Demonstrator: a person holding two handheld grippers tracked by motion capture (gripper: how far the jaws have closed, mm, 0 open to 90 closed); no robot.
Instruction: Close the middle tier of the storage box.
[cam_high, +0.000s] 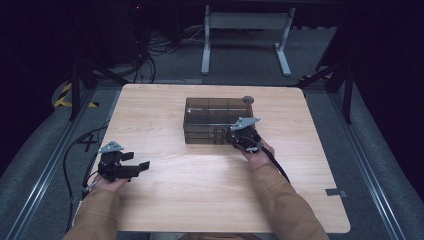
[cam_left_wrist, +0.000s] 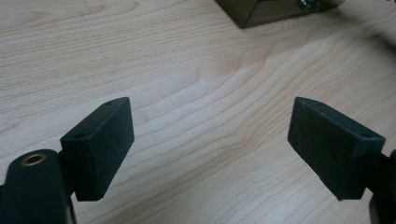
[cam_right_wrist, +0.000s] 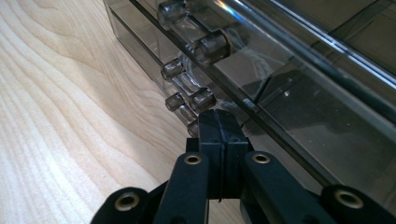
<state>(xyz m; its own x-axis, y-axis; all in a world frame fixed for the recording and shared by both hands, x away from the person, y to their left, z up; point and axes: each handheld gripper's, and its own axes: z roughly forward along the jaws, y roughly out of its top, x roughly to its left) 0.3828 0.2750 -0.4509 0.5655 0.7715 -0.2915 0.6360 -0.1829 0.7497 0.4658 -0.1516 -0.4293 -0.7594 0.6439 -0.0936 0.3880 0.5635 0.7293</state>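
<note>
From the high view, a smoky clear plastic drawer box (cam_high: 218, 120) sits mid-table on the pale wood table (cam_high: 200, 200), the right gripper (cam_high: 239, 140) against its front; it looks rigid, light and slick. In the left gripper view, the left gripper (cam_left_wrist: 210, 144) has its jaws wide apart over bare woodgrain. In the right gripper view, jaws pressed together sit at a small round drawer handle (cam_right_wrist: 189, 105), probably the best hold.

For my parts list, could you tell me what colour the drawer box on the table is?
The drawer box is smoky brown, see-through plastic; the right gripper view shows it best.
</note>
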